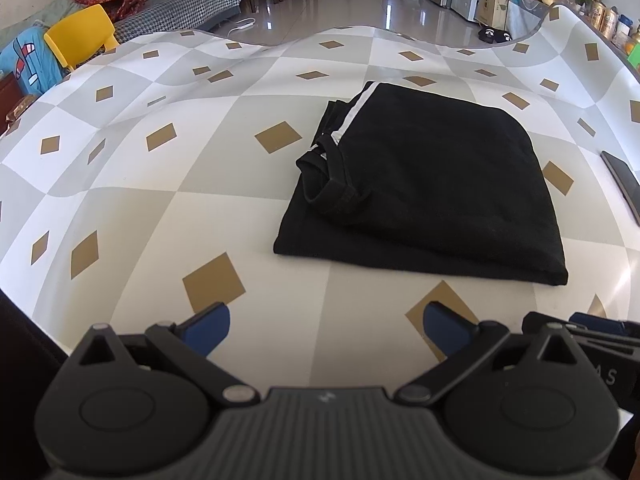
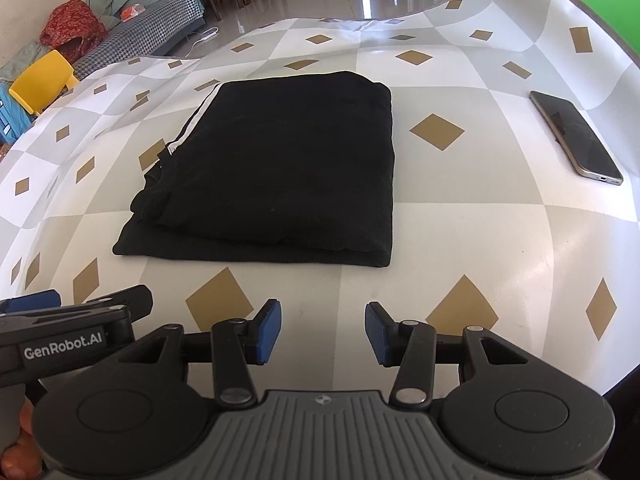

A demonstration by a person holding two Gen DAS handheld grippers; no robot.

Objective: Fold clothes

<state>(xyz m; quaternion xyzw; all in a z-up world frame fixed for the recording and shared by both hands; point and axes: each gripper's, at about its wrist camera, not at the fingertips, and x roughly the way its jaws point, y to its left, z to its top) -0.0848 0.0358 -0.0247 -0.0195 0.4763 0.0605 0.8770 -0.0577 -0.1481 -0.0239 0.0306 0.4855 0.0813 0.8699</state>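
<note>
Black folded shirt (image 2: 280,168) ahead of open right gripper (image 2: 322,332).

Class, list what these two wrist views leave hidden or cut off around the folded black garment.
- Black garment: inner layers and underside hidden by its own top fold, both views.
- Phone: cut off by the right edge in the left wrist view; whole only in the right wrist view.
- Left claw: partly cut off at the right view's left edge.

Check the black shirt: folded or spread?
Folded. The shirt lies as a compact layered rectangle on the table, collar tucked at one edge.
</note>
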